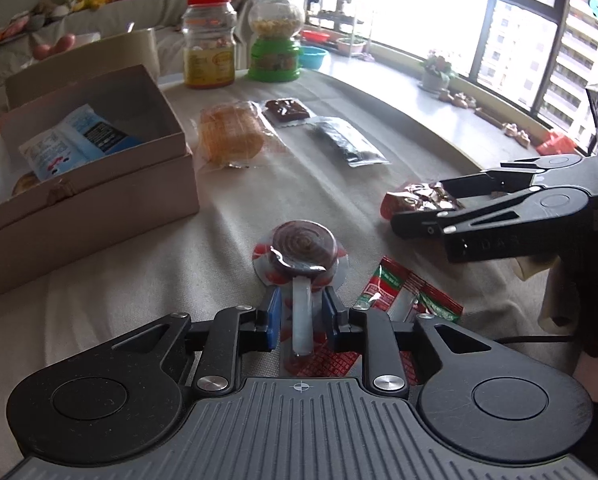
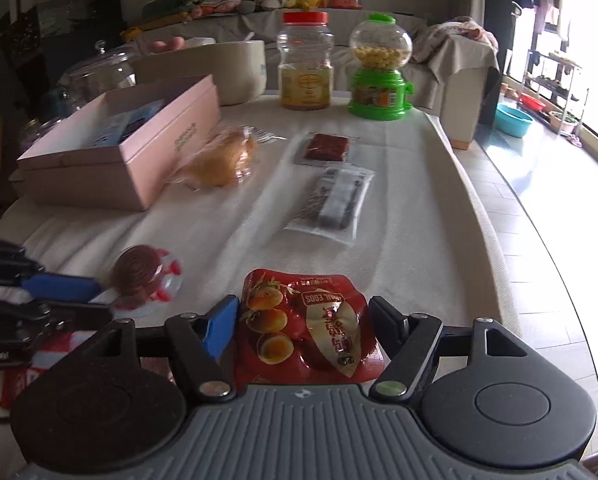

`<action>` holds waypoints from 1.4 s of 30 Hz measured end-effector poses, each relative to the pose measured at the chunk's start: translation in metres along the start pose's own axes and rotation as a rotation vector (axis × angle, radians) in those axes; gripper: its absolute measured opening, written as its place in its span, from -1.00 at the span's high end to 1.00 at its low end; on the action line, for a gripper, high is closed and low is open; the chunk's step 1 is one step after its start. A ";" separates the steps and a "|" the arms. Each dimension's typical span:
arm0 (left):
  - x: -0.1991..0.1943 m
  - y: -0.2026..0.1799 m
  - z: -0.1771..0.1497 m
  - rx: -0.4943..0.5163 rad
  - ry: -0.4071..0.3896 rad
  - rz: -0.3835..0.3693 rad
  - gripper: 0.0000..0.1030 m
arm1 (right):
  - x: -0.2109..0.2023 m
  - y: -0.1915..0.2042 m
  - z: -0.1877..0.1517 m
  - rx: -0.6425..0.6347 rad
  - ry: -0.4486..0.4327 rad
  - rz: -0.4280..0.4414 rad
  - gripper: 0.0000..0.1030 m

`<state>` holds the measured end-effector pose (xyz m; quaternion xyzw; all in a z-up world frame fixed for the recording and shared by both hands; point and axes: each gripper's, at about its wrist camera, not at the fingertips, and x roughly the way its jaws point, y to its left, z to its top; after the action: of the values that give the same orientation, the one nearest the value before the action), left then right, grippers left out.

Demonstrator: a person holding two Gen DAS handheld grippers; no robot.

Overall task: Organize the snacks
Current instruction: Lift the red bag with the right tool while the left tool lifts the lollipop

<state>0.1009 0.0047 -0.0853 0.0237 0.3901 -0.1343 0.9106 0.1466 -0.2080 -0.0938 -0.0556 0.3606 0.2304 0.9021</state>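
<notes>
A brown spiral lollipop (image 1: 302, 244) in a clear wrapper with red dots lies on the cream tablecloth. Its stick runs back between the blue pads of my left gripper (image 1: 302, 309). The pads flank the stick with small gaps, so that gripper is open. In the right wrist view the lollipop (image 2: 139, 272) sits just ahead of the left gripper (image 2: 95, 298). A red quail-egg packet (image 2: 307, 328) is squeezed between the fingers of my right gripper (image 2: 303, 320), which is shut on it. The left wrist view shows that right gripper (image 1: 417, 204) at the right, holding the packet (image 1: 411, 196).
An open pink box (image 1: 99, 208) stands at the left with a blue-white packet (image 1: 71, 140) inside. Wrapped bread (image 1: 229, 136), a brown square snack (image 1: 287, 110) and a dark clear packet (image 1: 347, 142) lie mid-table. A red-lidded jar (image 1: 209, 40) and a green candy dispenser (image 1: 275, 40) stand behind. Red-green sachets (image 1: 411, 300) lie nearby.
</notes>
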 end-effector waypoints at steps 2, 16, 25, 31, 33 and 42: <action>0.000 -0.002 -0.002 0.026 -0.012 0.005 0.49 | -0.004 0.006 -0.004 -0.020 -0.005 -0.002 -0.38; -0.044 0.006 -0.024 -0.018 -0.143 0.007 0.75 | -0.070 0.022 0.009 -0.103 -0.119 0.004 -0.37; -0.108 0.028 -0.022 -0.082 -0.288 0.065 0.87 | -0.094 0.045 0.027 -0.152 -0.177 0.058 -0.37; -0.111 0.041 -0.029 -0.136 -0.236 0.046 0.85 | -0.086 0.058 0.025 -0.171 -0.160 0.100 -0.37; -0.103 0.043 -0.034 -0.167 -0.198 0.024 0.83 | -0.075 0.059 0.020 -0.169 -0.134 0.095 -0.37; -0.065 0.021 -0.021 -0.050 -0.085 0.007 0.82 | -0.017 0.007 0.002 0.023 -0.028 -0.050 -0.37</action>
<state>0.0487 0.0433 -0.0541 -0.0035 0.3540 -0.1222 0.9272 0.1339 -0.2078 -0.0797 -0.0509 0.3490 0.2041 0.9132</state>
